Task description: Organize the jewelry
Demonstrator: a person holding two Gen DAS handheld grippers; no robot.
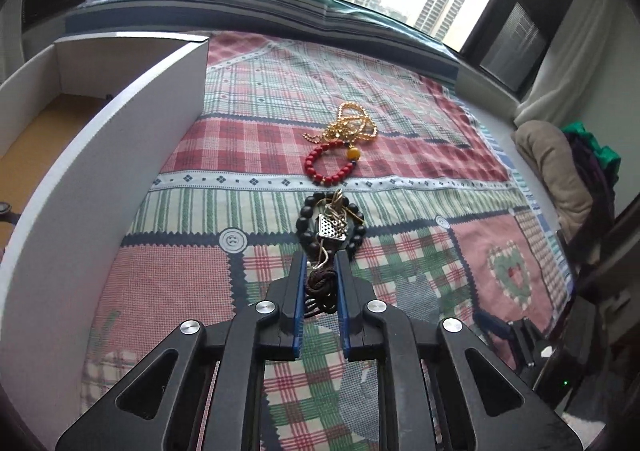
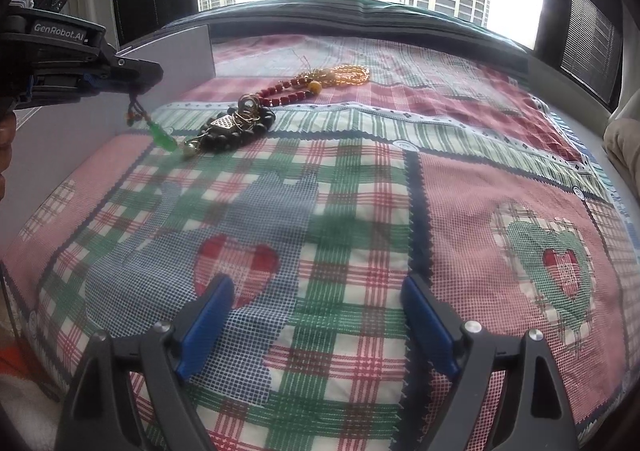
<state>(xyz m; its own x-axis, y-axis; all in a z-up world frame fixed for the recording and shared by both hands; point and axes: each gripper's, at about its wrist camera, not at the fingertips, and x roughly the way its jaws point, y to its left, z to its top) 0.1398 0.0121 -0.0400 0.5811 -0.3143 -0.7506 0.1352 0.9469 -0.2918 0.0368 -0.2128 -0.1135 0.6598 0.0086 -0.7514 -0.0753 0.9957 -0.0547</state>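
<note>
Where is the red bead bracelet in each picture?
Left wrist view: the red bead bracelet lies just above the middle, on the patchwork cloth.
Right wrist view: the red bead bracelet lies upper middle, seen flat and stretched.
Shared landmark: the gold bead chain right behind it, and the black bead bracelet in front.

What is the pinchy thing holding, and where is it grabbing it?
The left gripper is shut on the brown knotted cord of a pendant necklace; its green pendant dangles below. The right gripper holds nothing.
</note>
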